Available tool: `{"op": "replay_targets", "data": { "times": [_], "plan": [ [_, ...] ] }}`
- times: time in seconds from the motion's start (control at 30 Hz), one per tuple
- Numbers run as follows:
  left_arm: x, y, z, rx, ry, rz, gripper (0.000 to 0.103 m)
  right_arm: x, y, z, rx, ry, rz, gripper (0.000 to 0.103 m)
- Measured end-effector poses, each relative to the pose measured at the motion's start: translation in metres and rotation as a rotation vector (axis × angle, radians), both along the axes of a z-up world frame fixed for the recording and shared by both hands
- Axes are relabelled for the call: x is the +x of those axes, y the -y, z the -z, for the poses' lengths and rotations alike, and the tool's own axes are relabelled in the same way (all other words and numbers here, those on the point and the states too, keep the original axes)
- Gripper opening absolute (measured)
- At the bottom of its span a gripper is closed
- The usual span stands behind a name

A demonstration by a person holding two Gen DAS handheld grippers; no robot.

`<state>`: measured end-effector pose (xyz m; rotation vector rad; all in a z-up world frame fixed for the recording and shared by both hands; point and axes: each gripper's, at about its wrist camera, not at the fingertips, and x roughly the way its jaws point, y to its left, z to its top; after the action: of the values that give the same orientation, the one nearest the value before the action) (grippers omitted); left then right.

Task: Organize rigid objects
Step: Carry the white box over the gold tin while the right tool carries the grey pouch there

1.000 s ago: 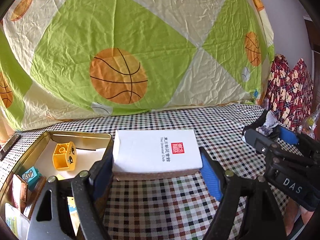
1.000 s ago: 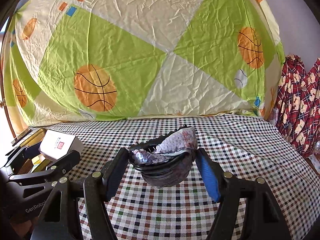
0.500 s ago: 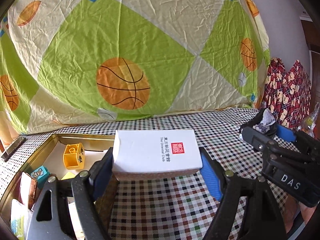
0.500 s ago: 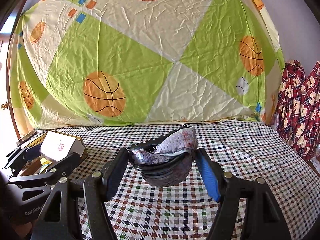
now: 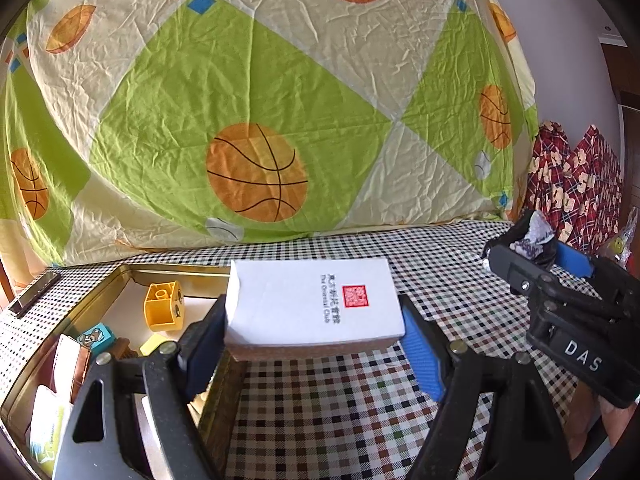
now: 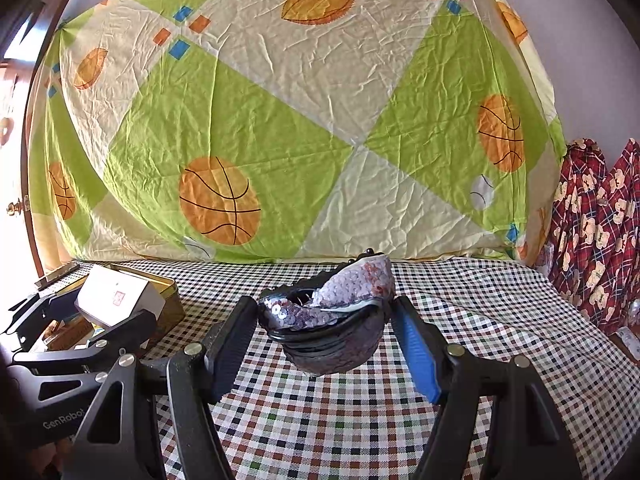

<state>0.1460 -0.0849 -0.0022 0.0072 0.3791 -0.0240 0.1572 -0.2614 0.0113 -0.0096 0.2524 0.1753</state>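
My left gripper (image 5: 312,334) is shut on a white box (image 5: 312,304) with a red seal and holds it above the right edge of a gold tin (image 5: 120,276). The tin holds a yellow block (image 5: 162,308), a blue block (image 5: 96,336) and cards. My right gripper (image 6: 326,332) is shut on a dark sequined pouch (image 6: 332,320) and holds it above the checkered tablecloth (image 6: 360,420). The right gripper with the pouch also shows in the left wrist view (image 5: 536,248); the left gripper and box show in the right wrist view (image 6: 116,300).
A basketball-print sheet (image 5: 280,120) hangs behind the table. Red plaid fabric (image 6: 600,232) hangs at the right. A dark flat object (image 5: 34,290) lies left of the tin at the table's back left.
Both grippers have risen a little with their loads and tilted upward. The tin now sits lower in both views.
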Motion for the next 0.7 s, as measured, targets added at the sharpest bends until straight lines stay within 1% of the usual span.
{"op": "replay_targets", "data": {
  "times": [0.3,0.4,0.53,0.7],
  "plan": [
    [-0.02,-0.009,0.001,0.008,-0.01,-0.023,0.08,-0.009,-0.001,0.0,0.008,0.005,-0.012,0.071],
    [-0.031,-0.014,0.001,0.0,0.006,-0.019,0.08,-0.013,-0.003,0.0,0.01,0.007,-0.022,0.071],
    [-0.048,-0.019,-0.002,0.003,0.053,-0.022,0.08,-0.02,-0.006,0.0,0.011,0.012,-0.036,0.071],
    [-0.058,-0.026,-0.003,-0.011,0.067,-0.022,0.08,-0.026,-0.009,-0.001,0.02,0.011,-0.051,0.071]
  ]
}}
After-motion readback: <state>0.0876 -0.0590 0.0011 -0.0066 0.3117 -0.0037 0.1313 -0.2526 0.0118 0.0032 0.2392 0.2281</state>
